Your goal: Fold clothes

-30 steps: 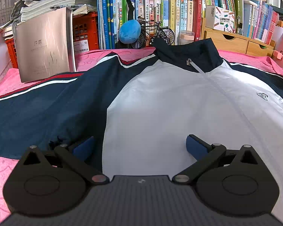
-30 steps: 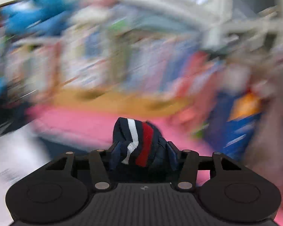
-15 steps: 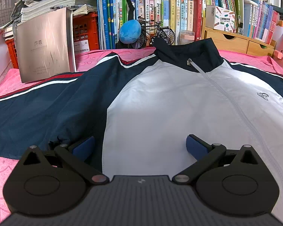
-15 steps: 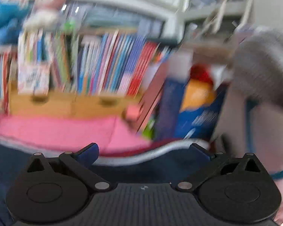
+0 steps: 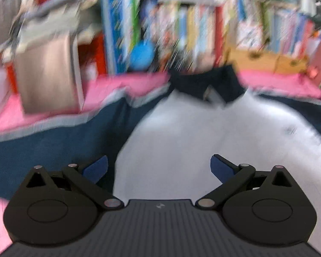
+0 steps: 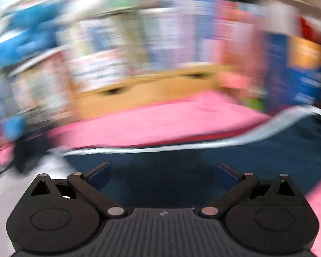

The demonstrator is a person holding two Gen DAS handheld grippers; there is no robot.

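white jacket [image 5: 203, 132] front only left view shows

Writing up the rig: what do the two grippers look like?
The left gripper and right gripper look identical: matte black ribbed body, small pale logo, two round black housings, angled black link arms with silver pivot pins, blue finger pads. No cables or sleeves visible.

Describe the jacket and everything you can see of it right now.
The jacket lies spread flat, front up, on the pink cover. It has a white chest panel, navy sleeves with pale piping, a dark collar, a zip and a small chest mark. Both views are blurred. The open left tool and open right tool hold nothing.
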